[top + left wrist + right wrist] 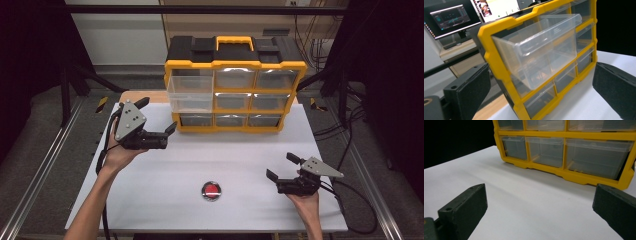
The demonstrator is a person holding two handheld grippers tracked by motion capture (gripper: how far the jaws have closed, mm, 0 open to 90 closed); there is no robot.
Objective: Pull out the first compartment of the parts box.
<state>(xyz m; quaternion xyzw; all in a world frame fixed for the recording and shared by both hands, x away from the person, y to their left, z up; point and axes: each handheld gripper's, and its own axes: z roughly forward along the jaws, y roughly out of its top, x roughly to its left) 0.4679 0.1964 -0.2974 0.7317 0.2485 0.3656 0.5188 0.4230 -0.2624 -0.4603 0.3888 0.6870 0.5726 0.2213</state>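
Yellow-framed black plastic organiser [235, 85], no legible label, at the white worktop's [165, 200] far edge, its clear top-left drawer [190, 97] pulled out just ahead of the left gripper's [156, 117] open, empty jaws; right gripper [280, 167] likewise open, near corner.

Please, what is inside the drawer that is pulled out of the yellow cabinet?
The pulled-out drawer looks empty: through its clear walls only the cabinet frame and the drawers below show. Glare on the plastic hides part of its floor, so a small item there cannot be excluded.
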